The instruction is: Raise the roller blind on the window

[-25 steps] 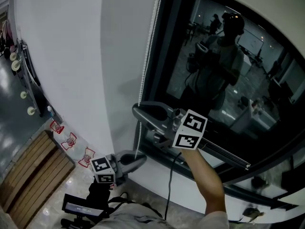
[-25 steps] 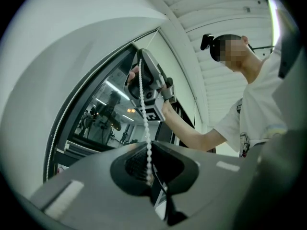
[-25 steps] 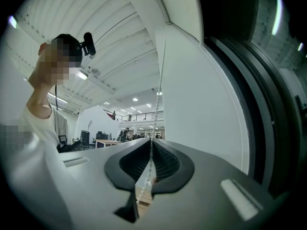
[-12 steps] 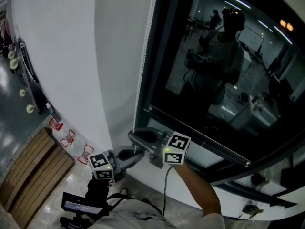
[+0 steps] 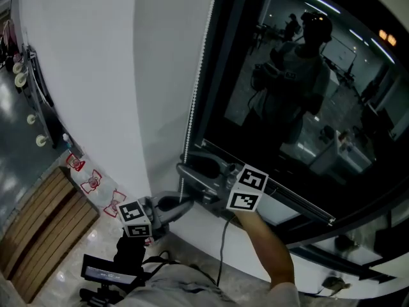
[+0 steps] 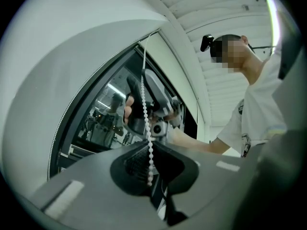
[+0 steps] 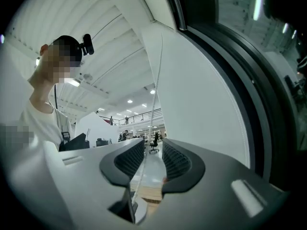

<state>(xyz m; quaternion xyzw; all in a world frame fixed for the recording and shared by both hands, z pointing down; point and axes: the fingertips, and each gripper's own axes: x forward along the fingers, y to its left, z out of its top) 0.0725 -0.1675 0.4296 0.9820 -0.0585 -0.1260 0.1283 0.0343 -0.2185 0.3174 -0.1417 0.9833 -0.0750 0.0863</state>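
My left tongs (image 6: 149, 175) clench the white beaded blind cord (image 6: 147, 128) by the dark glass window (image 5: 287, 107); my right tongs (image 7: 152, 163), jaws just opened, straddle it loosely; glass bare, blind above view; more pulls likely.

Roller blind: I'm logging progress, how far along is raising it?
Done: visible window glass is uncovered. In hand: left gripper is clamped on the bead chain; right gripper has just opened its jaws around it. Left: likely regrip and pull; blind's edge isn't visible.

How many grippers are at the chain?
2. The left gripper, lower, is shut on the bead chain; the right gripper, just above, has just been opening, chain between its jaws.
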